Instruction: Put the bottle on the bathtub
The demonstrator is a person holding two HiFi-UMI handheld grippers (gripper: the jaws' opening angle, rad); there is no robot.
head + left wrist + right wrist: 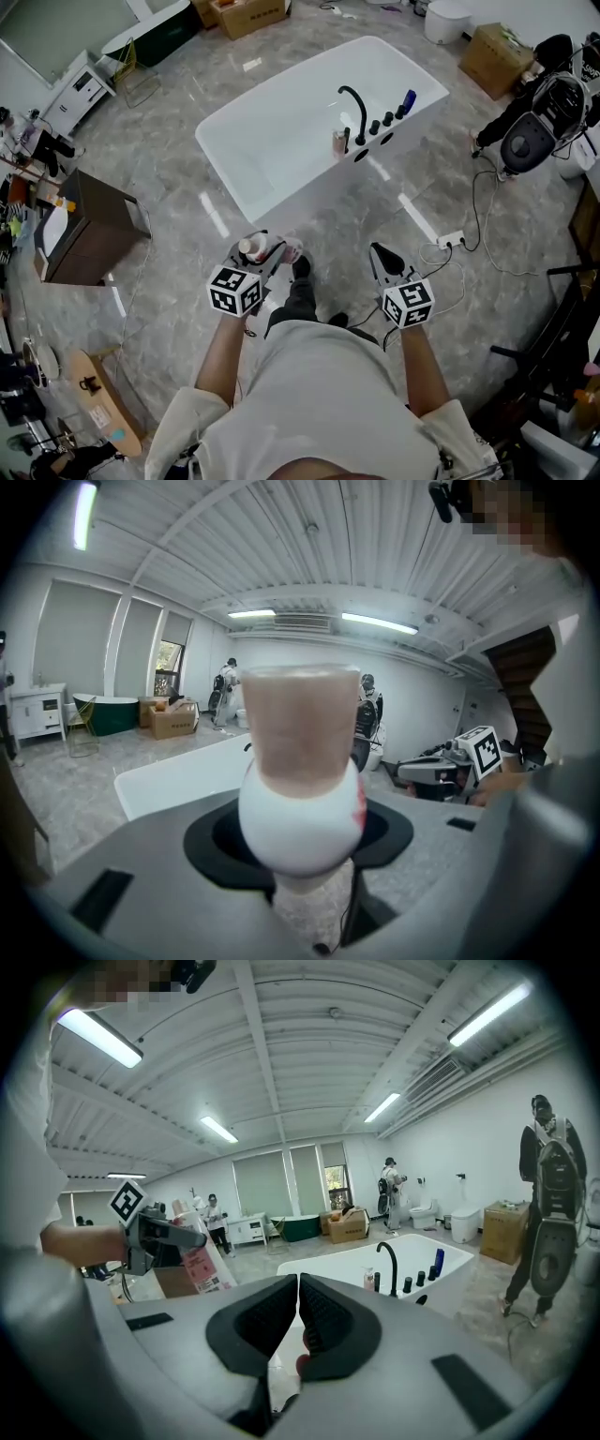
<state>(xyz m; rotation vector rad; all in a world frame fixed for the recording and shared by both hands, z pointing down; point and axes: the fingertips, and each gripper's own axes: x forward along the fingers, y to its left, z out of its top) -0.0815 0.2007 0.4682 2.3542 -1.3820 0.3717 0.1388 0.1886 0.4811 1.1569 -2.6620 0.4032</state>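
A white bottle point(255, 249) with a pinkish cap stands upright in my left gripper point(262, 255), which is shut on it low in the head view. In the left gripper view the bottle point(300, 799) fills the middle, squeezed between the dark pads. Ahead lies the white bathtub point(281, 141) with a black faucet point(354, 108) on its near rim. A small bottle point(340, 142) and a blue bottle point(409, 99) stand by the faucet. My right gripper point(382, 259) is shut with nothing in it; its pads point(323, 1316) meet.
A brown cabinet point(89, 230) stands on the floor at left. A power strip point(452, 240) with trailing cables lies right of the tub. A person in black point(534, 112) is at far right, with cardboard boxes point(495, 56) and a toilet point(445, 19) behind.
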